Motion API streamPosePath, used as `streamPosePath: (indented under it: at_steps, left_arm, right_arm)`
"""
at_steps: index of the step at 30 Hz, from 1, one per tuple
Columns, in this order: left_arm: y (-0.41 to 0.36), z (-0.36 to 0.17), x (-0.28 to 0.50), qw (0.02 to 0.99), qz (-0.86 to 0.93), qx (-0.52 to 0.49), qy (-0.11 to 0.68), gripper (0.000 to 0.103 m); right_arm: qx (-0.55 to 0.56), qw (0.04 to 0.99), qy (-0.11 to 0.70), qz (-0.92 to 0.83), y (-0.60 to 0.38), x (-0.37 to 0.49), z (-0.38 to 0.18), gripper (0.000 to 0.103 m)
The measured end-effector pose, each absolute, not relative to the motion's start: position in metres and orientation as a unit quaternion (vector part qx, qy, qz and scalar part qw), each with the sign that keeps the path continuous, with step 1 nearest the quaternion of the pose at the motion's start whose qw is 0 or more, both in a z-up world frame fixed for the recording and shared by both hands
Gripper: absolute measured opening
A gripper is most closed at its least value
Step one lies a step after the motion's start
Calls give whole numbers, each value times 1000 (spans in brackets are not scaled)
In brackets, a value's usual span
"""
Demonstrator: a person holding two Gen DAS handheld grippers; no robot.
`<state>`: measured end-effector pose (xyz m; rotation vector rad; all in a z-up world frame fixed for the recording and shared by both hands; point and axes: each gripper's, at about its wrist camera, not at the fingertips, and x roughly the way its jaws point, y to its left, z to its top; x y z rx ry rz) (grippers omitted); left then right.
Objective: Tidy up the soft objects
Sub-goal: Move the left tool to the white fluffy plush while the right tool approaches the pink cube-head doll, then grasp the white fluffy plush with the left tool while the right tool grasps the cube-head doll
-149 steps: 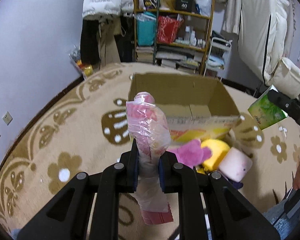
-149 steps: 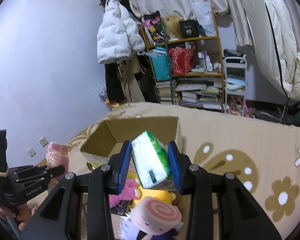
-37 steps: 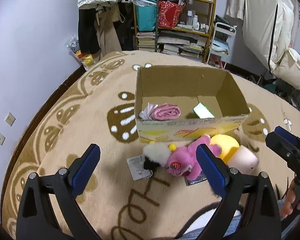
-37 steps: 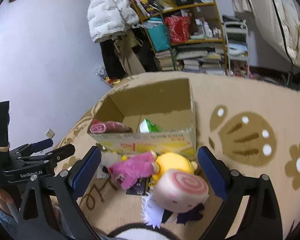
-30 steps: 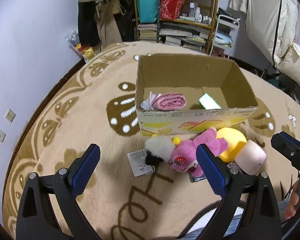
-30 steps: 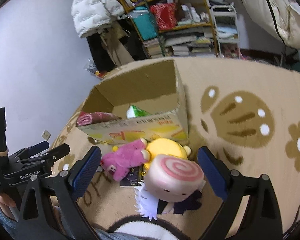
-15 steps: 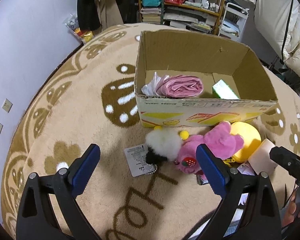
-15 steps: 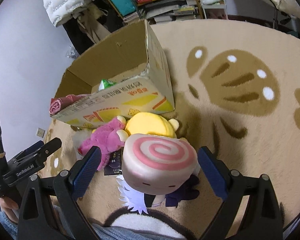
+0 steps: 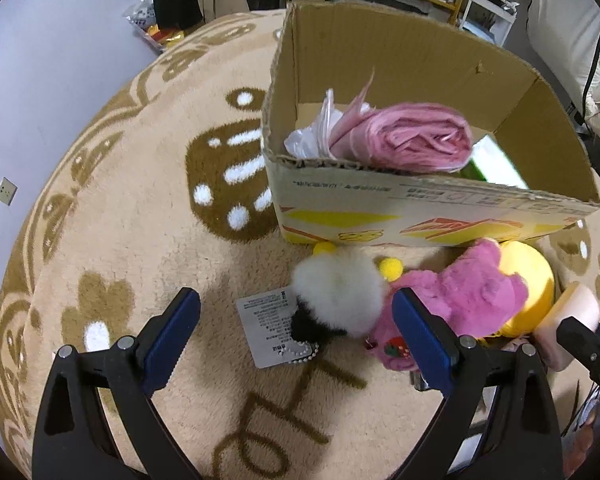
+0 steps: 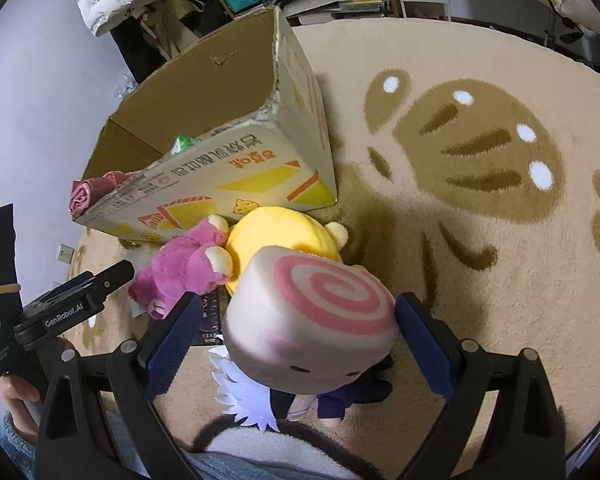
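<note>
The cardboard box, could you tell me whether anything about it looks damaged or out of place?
The box has ragged, torn top edges with no flaps, and a small tear in its back wall. Inside, the pink roll sticks up to the front rim, its loose plastic wrap splayed out. The green pack lies tilted beside it.

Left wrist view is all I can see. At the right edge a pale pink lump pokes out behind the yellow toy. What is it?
Observer: The right wrist view shows it whole. It is a plush roll with a pink spiral on its top face and small dark eyes on its side.
Operator: Is the other gripper holding it?
Observer: No. The right gripper is open, one finger on each side of the roll, with a gap showing at both.
Operator: Is anything under the roll?
Observer: Yes, a doll with spiky white hair and dark clothes lies partly beneath it.
</note>
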<state>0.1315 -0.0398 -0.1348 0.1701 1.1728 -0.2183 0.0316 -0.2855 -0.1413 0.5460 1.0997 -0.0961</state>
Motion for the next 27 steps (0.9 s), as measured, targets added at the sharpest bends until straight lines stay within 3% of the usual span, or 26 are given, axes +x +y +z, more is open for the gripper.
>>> streamPosePath:
  at_steps: [11, 13, 20, 24, 27]
  left_arm:
    - [-39, -160, 146, 811, -98, 59, 574, 93]
    - [-40, -165, 147, 803, -104, 50, 585, 81]
    - [-40, -174, 150, 795, -103, 35, 596, 61]
    - [-43, -174, 149, 799, -110, 41, 590, 39]
    - [-44, -170, 144, 800, -112, 37, 588, 34]
  right_arm:
    - [246, 812, 525, -59, -293, 37, -148, 89]
    - [237, 815, 526, -62, -292, 39, -149, 88]
    - [219, 824, 520, -58, -290, 43, -146, 79]
    - [217, 829, 513, -55, -291, 42, -143, 73]
    - [216, 831, 510, -51, -291, 42, -141, 70]
